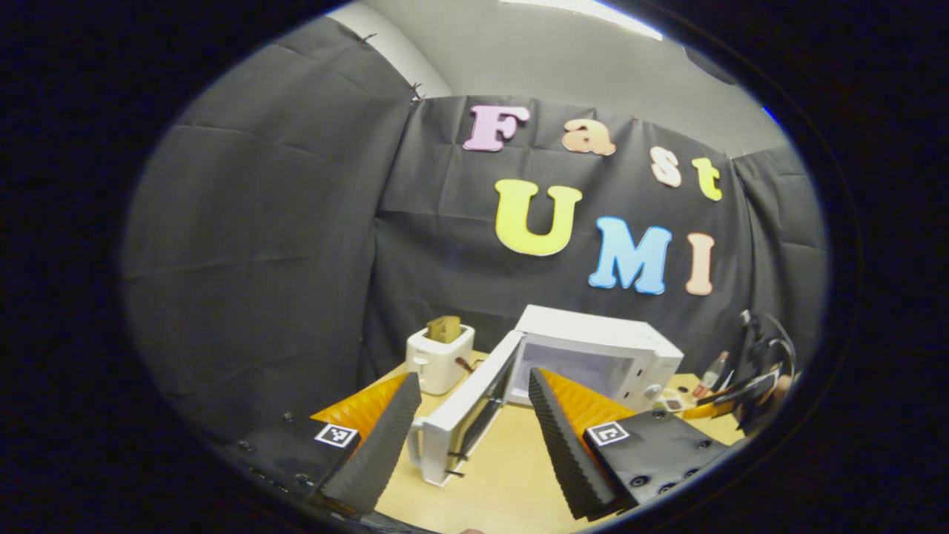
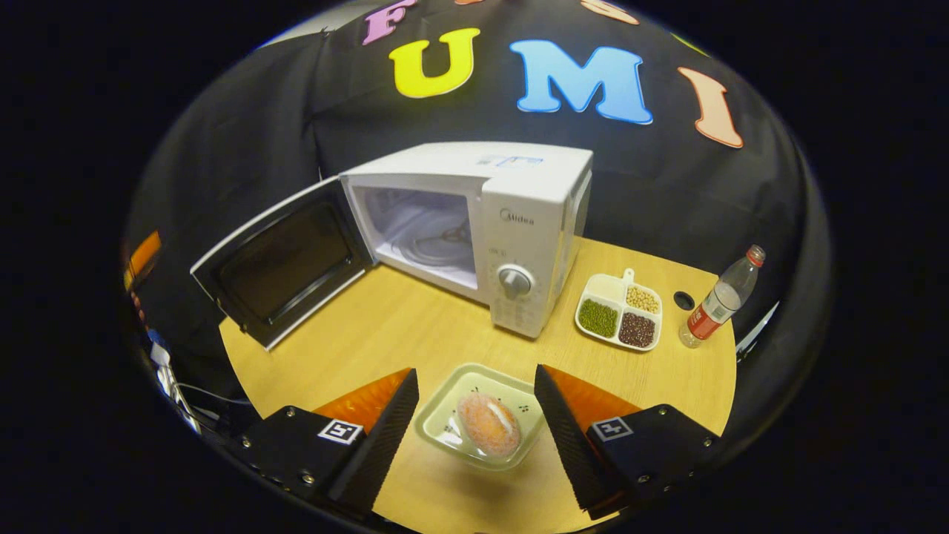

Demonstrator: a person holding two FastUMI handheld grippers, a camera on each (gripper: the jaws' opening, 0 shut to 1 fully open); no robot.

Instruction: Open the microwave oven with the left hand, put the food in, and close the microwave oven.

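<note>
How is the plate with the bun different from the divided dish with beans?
The plate with the bun is pale green, undivided, and lies between the right gripper fingers. The divided dish is white, has three compartments and sits beside the microwave oven. Both rest on the wooden table.

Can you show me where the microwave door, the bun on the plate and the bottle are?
microwave door point(image 2: 285, 261): right gripper view, on its dark window, swung open.
bun point(image 2: 488, 423): right gripper view, on its orange top, between the fingers.
bottle point(image 2: 719, 300): right gripper view, on its clear body above the red label.
</note>
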